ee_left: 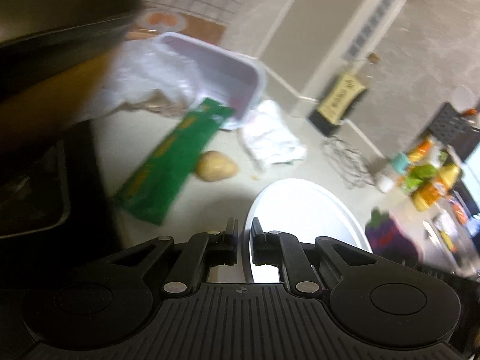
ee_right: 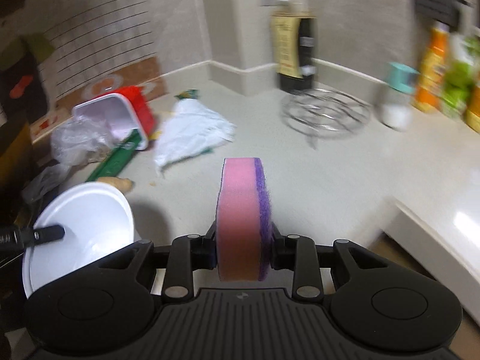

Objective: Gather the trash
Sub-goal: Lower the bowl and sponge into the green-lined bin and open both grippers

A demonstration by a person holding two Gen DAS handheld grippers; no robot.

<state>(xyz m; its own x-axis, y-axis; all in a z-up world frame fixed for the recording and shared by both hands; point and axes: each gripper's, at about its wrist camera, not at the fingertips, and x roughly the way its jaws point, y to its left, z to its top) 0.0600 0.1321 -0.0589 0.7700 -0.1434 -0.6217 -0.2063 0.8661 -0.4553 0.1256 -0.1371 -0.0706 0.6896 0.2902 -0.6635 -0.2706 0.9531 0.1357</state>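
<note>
Pink foam sponge with a purple scouring face (ee_right: 244,219) sits clamped edge-up in my right claw (ee_right: 243,247), pads pressing both flat sides, above the pale grey table (ee_right: 315,180). My left claw (ee_left: 243,237) has its jaws drawn together with only a thin slit between them, pinching the rim of a white round bowl (ee_left: 303,210); in the right view the dark fingers (ee_right: 48,234) sit on the near edge of that bowl (ee_right: 87,222)

Trash lies at the far left of the table, near the tiled wall:
- red plastic tub with white inside (ee_right: 120,114), tipped on its side, mouth toward me
- crumpled clear plastic bag (ee_right: 78,141) spilling at the tub's mouth
- long green flat packet with yellow print (ee_left: 174,162), one end touching the tub
- crumpled white wrapper (ee_right: 192,132) just right of the tub
- small tan potato-like lump (ee_left: 216,166) beside the green packet, close to the bowl

Wire trivet (ee_right: 327,114) and dark bottle (ee_right: 297,51) stand further back; both views blurred
</note>
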